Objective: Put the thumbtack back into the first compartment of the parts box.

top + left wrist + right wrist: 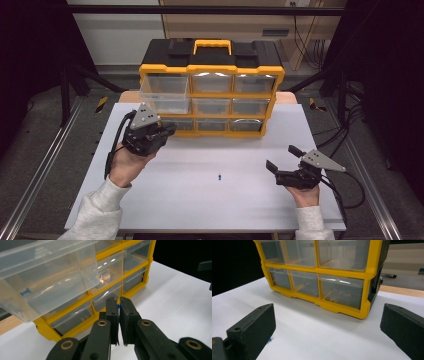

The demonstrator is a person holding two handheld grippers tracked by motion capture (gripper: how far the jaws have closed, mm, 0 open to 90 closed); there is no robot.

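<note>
A yellow and black organiser [212,67] with clear drawers stands at the far side of the white table [210,200], a yellow handle [212,46] on its black lid; I can read no brand, label or writing on it from here. The top left drawer [165,92] is pulled well out of its slot, and in the left gripper view a small blue pin [25,292] lies inside it against the clear wall. The left gripper [167,131] hangs just in front of the organiser's lower left corner, below that drawer; its jaws are drawn almost together with only a thin slit between the pads, and in its own view a speck of blue [118,306] shows at the tips, too small for me to tell whether it is pinched there. The right gripper [282,159] sits low at the right of the table, well apart from the organiser, its jaws spread wide with nothing between them. A second small blue pin [219,177] lies alone on the bare table between the two hands, nearer the right one; a sliver of blue [269,340] peeps out beside the right gripper's left jaw in its own view.
</note>
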